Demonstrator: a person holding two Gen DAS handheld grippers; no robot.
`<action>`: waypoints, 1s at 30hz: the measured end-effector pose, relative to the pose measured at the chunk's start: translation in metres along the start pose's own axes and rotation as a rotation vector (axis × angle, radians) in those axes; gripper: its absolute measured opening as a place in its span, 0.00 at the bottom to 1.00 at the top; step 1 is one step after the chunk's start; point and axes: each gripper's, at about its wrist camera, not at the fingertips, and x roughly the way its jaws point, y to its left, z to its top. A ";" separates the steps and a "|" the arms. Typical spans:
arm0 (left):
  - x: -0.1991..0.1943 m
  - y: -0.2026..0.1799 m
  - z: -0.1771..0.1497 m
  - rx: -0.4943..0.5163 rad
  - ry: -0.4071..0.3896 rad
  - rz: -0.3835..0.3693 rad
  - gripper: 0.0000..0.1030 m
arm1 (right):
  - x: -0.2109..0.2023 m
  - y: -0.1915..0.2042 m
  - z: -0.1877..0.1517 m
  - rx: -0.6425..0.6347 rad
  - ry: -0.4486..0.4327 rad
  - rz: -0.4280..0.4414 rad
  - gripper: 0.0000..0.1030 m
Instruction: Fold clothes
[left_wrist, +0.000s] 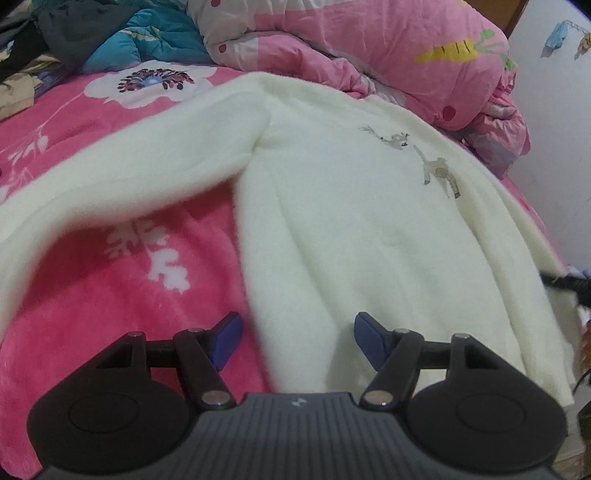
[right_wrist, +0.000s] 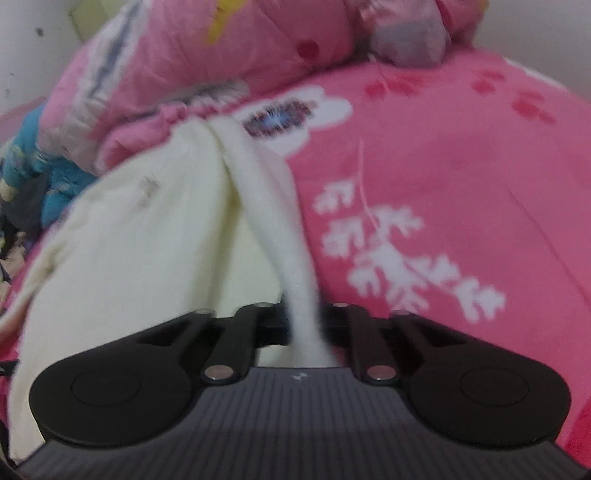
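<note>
Sweater (left_wrist: 369, 229) sleeve (right_wrist: 280, 229) pinched in right gripper (right_wrist: 303, 328); left gripper (left_wrist: 297, 332) spread.

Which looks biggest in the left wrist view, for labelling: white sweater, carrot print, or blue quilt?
1. white sweater
2. blue quilt
3. carrot print
The quilt and carrot lie farther away, so true sizes are unsure.

A cream sweater (left_wrist: 351, 221) lay spread on a pink flowered bed (left_wrist: 110, 288), one sleeve (left_wrist: 129, 177) stretched leftward. The left hand-held gripper (left_wrist: 297, 334) hovered with blue fingertips (left_wrist: 369, 334) apart over the sweater's hem. A pink quilt (left_wrist: 369, 48) lay bunched behind.
</note>
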 end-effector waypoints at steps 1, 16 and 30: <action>0.001 -0.001 0.001 0.011 0.002 0.004 0.67 | -0.009 0.001 0.007 -0.016 -0.035 -0.010 0.06; 0.002 -0.001 0.004 0.077 0.013 0.024 0.65 | 0.056 -0.058 0.076 -0.325 0.012 -0.435 0.30; -0.071 -0.070 -0.049 0.538 -0.096 0.055 0.66 | -0.107 0.037 -0.021 -0.341 -0.168 -0.070 0.73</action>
